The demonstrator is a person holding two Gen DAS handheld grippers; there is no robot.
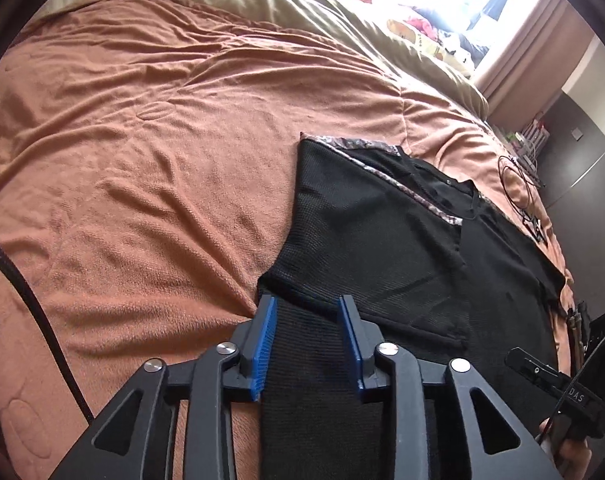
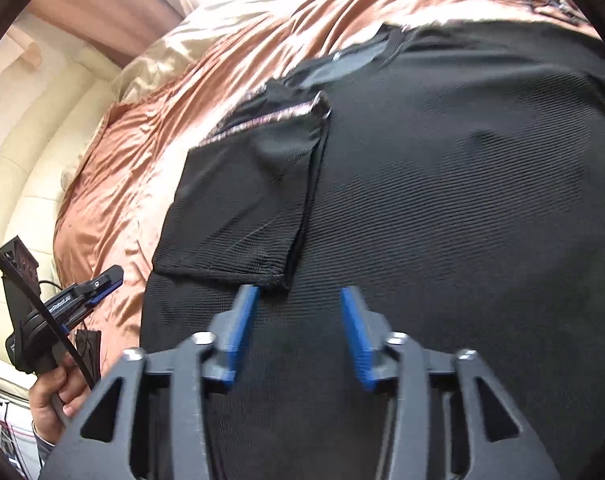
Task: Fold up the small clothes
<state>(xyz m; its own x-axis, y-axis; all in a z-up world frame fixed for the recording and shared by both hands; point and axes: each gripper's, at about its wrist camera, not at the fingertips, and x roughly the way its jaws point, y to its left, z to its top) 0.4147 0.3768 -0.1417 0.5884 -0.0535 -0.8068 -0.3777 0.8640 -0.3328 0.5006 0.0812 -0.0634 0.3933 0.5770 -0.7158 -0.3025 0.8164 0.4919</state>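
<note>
Blue-padded fingers (image 1: pixel 267 344) of the left gripper (image 1: pixel 307 344) stand apart above the near hem of a black shirt (image 1: pixel 382 240); dark cloth runs under the gap, but the pads do not press on it, so this gripper reads as released. In the right wrist view the right gripper (image 2: pixel 300 332) is likewise spread, its fingers (image 2: pixel 238 328) hovering over the shirt body just short of the cuff of a folded-in sleeve (image 2: pixel 242 208), with nothing clamped.

The shirt lies on the orange blanket (image 1: pixel 142 160) of the bed, toward the bed's right side as the left camera sees it, collar pointing away toward the far end. One sleeve is turned in across the body, its patterned trim (image 1: pixel 402 184) showing as a diagonal band; a thin black cable (image 1: pixel 516 184) lies on the blanket just beyond the shirt.

By my reading, the side folds are done or nearly done and both grippers have let go. The next move likely calls for pinching the near hem at two corners and carrying it up toward the collar, keeping the tucked sleeve from slipping out.
</note>
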